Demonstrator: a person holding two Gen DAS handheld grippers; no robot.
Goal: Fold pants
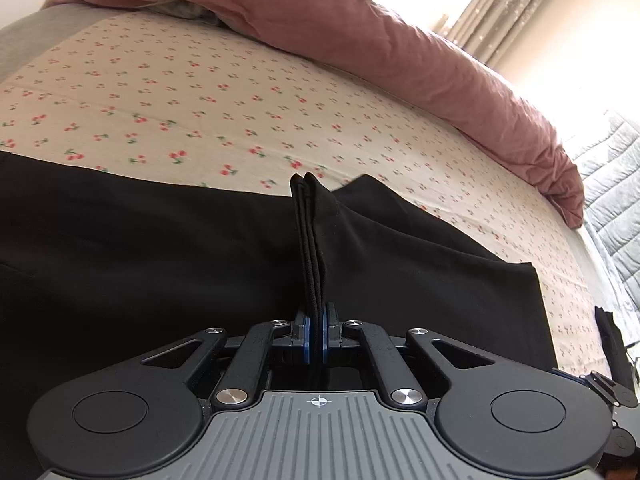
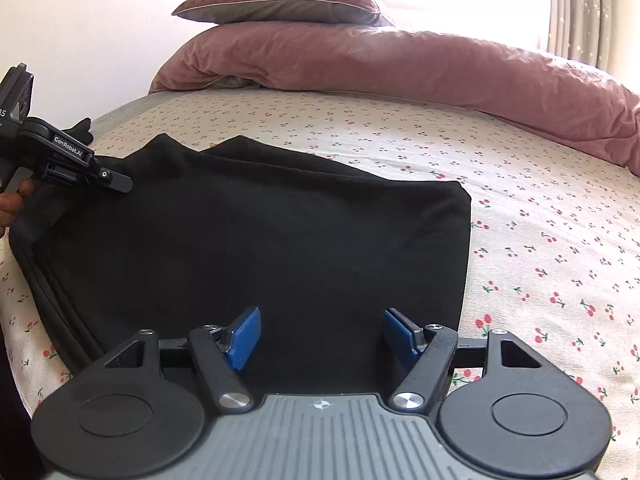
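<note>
The black pants (image 2: pixel 256 240) lie folded on the cherry-print sheet (image 2: pixel 540 240), filling the centre and left of the right wrist view, with a straight folded edge at centre right and stacked hems running down the lower left. In the left wrist view the left gripper (image 1: pixel 319 332) is clenched on a doubled edge of the pants (image 1: pixel 160 260) — the cloth stands up in a narrow ridge from between the blue pads (image 1: pixel 307 330) at lower centre, lifted off the rest of the garment, which spreads dark across the middle of the frame. The right gripper (image 2: pixel 322 334) is released: its blue pads (image 2: pixel 244 336) stand wide apart at the bottom of its own view, above the near part of the pants and pressing on nothing. The left gripper (image 2: pixel 116 180) also shows at the left edge of the right wrist view, at the pants' upper left corner, with a bit of the person's hand (image 2: pixel 10 204) behind it. A pink duvet (image 2: pixel 400 64) is bunched along the far side of the bed — across the top of both views — with a pillow (image 2: pixel 280 4) on top of it. A curtain (image 1: pixel 512 4) hangs at the upper right.
</note>
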